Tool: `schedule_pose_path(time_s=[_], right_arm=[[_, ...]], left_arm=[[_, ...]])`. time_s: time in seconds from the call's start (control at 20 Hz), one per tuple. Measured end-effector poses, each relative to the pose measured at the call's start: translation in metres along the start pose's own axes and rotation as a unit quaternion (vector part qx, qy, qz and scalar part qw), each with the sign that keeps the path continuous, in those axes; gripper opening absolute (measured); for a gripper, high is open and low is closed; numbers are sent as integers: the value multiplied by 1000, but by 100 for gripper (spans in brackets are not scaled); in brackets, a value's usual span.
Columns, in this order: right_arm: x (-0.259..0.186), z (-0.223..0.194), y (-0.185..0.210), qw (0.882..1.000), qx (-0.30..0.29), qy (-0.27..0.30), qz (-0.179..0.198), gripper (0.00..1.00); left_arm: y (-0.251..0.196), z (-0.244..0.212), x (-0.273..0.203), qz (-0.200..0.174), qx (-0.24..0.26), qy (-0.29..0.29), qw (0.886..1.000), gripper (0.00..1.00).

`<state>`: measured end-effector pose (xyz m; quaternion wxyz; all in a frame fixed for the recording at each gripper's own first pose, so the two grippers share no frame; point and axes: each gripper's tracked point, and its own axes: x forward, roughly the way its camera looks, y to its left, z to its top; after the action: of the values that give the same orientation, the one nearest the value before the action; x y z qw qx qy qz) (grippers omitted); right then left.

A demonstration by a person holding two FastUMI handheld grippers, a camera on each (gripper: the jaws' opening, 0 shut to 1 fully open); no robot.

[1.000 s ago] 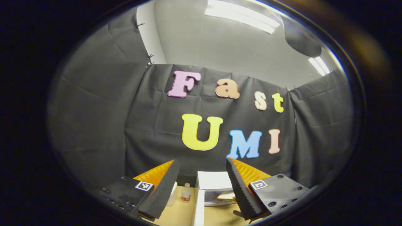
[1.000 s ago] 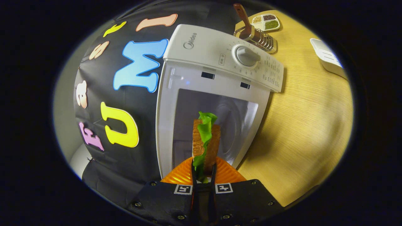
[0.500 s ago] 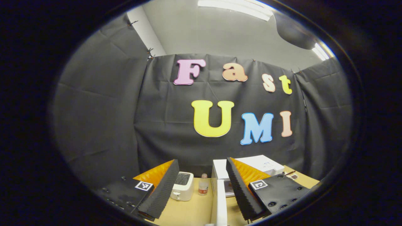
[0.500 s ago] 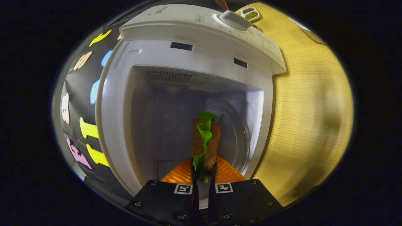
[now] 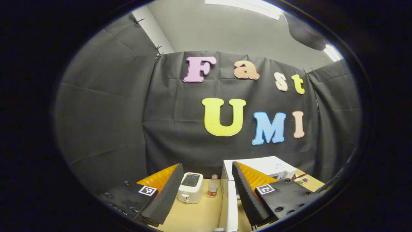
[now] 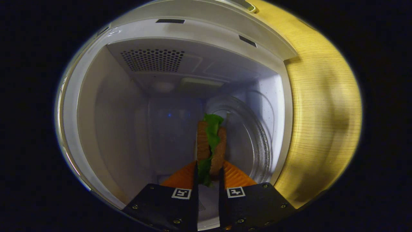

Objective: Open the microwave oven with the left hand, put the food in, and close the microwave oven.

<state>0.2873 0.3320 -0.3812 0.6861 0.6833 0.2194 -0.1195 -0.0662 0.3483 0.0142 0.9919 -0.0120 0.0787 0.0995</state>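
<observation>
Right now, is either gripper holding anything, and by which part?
The right gripper is shut on the sandwich, pinching its near end, one finger on each bread slice, inside the microwave oven. The left gripper is open and holds nothing.

In the left gripper view a white toaster stands on the light wooden table, its dark slots facing up. Just beside it, on the side toward the middle of the view, a small clear bottle with a red label stands upright, apart from the toaster. Near the far edge of the table lies a small tray, too small to tell its contents; behind everything hangs the black cloth wall, under a grey ceiling with a long bright light.
</observation>
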Motion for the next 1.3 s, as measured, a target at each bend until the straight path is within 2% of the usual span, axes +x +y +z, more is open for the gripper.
schedule_pose_path(time_s=[0.1,0.2,0.25,0.35,0.45,0.6,0.7,0.85,0.95,1.1,1.2,1.3], right_arm=[[-11,3,-12,1000,2,7,-18,38],[-26,7,-15,1000,-14,13,-14,65],[-32,8,-17,999,-39,17,-15,83],[-50,10,-18,995,-96,33,-24,92],[-69,15,-18,984,-170,47,-27,93],[-110,33,-26,952,-299,52,-44,92],[-140,46,-24,930,-361,50,-43,92],[-184,71,-10,890,-454,33,-33,93],[-215,81,10,863,-505,26,-10,93],[-264,102,57,823,-566,-16,51,92],[-295,111,83,803,-589,-44,80,92],[-326,122,107,792,-599,-72,96,92]], left_arm=[[-7,2,0,-4,2,-4,1000,95],[-13,-2,2,-8,2,-3,1000,96],[-19,-4,1,-13,-1,-2,1000,97],[-31,-8,1,-25,-7,0,1000,96],[-41,-13,0,-35,-10,1,999,97],[-55,-18,4,-45,-16,2,999,96],[-65,-21,6,-52,-25,4,998,96],[-76,-22,8,-59,-32,2,998,96],[-80,-24,8,-61,-30,0,998,96],[-86,-30,7,-65,-24,0,998,96],[-92,-34,5,-71,-21,-2,997,96],[-101,-40,4,-80,-19,1,997,96]])
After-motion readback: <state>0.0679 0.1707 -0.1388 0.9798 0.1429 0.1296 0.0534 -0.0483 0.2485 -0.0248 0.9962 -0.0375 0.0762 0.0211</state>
